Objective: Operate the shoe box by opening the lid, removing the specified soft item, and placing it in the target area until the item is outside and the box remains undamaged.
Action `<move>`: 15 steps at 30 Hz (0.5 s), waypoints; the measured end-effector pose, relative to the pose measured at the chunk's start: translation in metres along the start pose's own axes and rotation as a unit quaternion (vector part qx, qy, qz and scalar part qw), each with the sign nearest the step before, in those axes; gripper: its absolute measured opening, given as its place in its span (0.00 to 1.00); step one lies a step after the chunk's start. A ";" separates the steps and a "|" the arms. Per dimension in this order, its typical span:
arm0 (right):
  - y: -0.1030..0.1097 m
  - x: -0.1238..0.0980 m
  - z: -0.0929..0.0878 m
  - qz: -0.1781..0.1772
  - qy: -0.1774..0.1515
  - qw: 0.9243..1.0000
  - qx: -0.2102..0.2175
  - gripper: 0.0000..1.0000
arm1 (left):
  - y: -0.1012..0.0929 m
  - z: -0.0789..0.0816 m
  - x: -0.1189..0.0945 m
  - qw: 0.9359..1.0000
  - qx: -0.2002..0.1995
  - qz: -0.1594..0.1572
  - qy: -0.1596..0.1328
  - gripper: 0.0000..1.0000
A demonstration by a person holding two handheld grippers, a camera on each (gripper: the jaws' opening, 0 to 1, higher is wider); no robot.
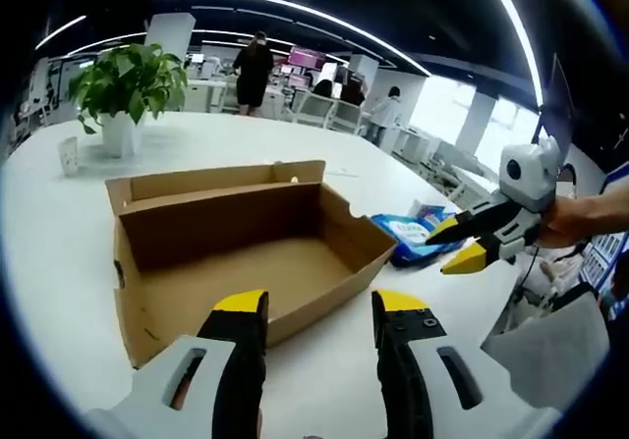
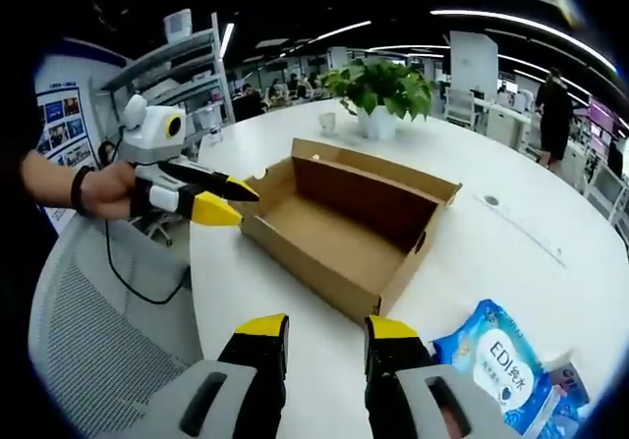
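Packet (image 2: 498,362) of wipes, blue and soft, lies on the white desk (image 1: 197,135) beside the open, empty shoe box (image 1: 246,252); it looks light, crinkly, best pinched at an edge. Left hand-held gripper (image 1: 319,321) and right hand-held gripper (image 2: 324,341) hover spread, holding nothing.

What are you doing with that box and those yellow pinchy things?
A person holds a gripper in each hand over a white table. The cardboard shoe box is open and looks bare inside. A blue soft pack lies on the table beside the box, outside it. The left gripper and the right gripper both have their jaws apart and hold nothing. A potted plant stands further back.
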State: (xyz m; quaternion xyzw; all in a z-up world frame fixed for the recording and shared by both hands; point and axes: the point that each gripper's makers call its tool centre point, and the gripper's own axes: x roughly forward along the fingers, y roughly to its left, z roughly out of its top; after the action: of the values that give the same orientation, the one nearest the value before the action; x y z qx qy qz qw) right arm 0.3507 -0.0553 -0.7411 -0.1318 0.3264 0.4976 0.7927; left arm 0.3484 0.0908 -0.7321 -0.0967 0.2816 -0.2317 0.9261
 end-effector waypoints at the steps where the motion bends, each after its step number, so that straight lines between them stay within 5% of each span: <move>1: 0.000 -0.001 -0.001 -0.001 0.000 1.000 0.001 0.27 | 0.001 0.001 -0.001 1.000 0.005 -0.001 0.001 0.43; 15: 0.014 -0.009 -0.008 -0.008 -0.012 1.000 0.015 0.29 | 0.048 0.023 -0.012 0.994 0.098 -0.002 0.039 0.45</move>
State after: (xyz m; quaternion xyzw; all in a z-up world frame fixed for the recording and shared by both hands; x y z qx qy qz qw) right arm 0.3330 -0.0593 -0.7400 -0.1164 0.3237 0.4874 0.8026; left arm 0.3702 0.1394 -0.7220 0.0026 0.2930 -0.2635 0.9191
